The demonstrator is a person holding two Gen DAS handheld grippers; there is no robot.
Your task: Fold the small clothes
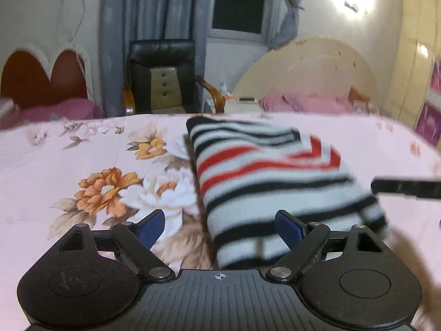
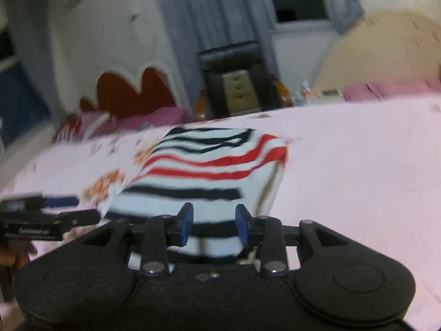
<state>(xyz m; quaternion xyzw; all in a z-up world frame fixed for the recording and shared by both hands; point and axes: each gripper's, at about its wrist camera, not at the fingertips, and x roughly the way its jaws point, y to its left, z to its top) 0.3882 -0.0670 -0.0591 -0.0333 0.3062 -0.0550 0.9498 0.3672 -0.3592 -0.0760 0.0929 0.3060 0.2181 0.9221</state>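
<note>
A folded striped sweater, white with black and red stripes, lies on the pink floral bedspread. My left gripper is open at the sweater's near left corner, its blue pads wide apart and empty. The sweater also shows in the right wrist view. My right gripper is open just above the sweater's near edge, with nothing between its pads. The right gripper's finger shows at the right of the left wrist view. The left gripper shows at the left of the right wrist view.
A black office chair stands behind the bed. A cream headboard with pink pillows is at the back right, a red headboard at the back left. Grey curtains frame a dark window.
</note>
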